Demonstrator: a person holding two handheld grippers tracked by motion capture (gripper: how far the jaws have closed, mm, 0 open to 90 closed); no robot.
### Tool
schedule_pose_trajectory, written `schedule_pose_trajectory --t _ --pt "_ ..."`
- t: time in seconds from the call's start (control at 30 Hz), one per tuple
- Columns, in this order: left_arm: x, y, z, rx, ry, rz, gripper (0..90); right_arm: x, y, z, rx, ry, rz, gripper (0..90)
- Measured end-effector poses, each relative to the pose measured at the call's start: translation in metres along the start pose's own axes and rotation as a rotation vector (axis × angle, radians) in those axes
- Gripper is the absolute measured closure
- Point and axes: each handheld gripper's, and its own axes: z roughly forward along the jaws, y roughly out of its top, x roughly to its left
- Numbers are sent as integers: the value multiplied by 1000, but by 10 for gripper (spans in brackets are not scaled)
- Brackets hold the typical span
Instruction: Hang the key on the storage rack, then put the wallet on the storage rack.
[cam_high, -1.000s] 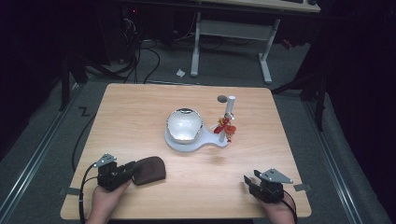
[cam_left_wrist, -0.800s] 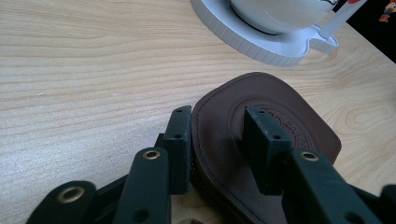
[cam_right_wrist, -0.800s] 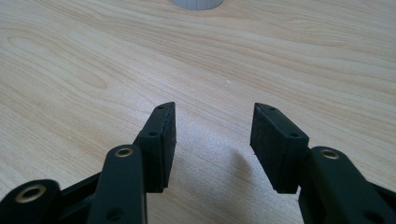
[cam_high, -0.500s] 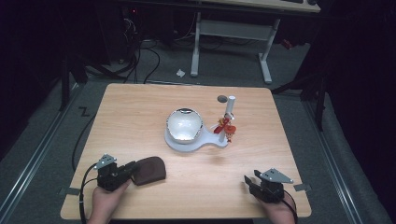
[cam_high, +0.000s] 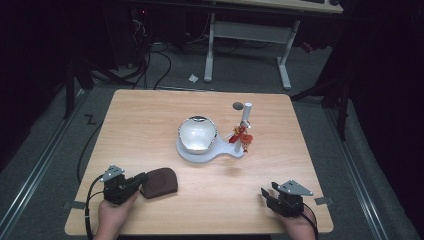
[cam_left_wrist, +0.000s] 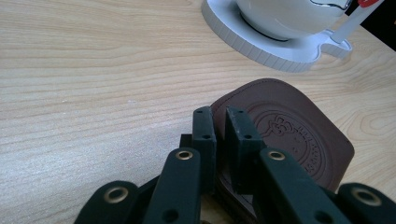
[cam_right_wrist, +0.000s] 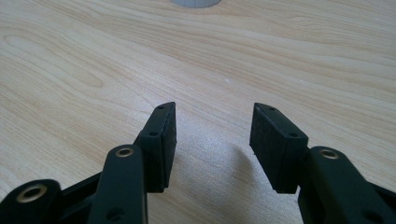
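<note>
Left gripper (cam_high: 142, 179) at about 7 o'clock on the table (cam_high: 150, 115), jaws pinched on the near edge of the brown leather pouch (cam_high: 159, 182), which lies flat on the wood. Right gripper (cam_high: 264, 193) at 5 o'clock, jaws spread over bare wood, holding nothing. White stand (cam_high: 210, 151) with its shiny bowl (cam_high: 197, 134) sits at centre, a white post (cam_high: 245, 119) and red ornament (cam_high: 240, 135) at its 3 o'clock. My worry: the bite is shallow, so the pouch could slip or swing on lifting, and a forward sweep might clip the stand. I can't read the embossed seal, nor tell what the ornament is.
</note>
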Motion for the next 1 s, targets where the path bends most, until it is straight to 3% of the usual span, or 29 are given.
schedule_pose_trajectory --t 0.27,0.63,1.0 --pt "-3 2 -4 -23 -14 16 856 0 0 0 1 -3 3 515" --pt "-10 9 -17 -102 -52 47 867 -2 0 -1 -11 -4 11 518" --pt "-14 15 -28 -157 -53 70 870 -2 -1 -1 -16 -9 1 522"
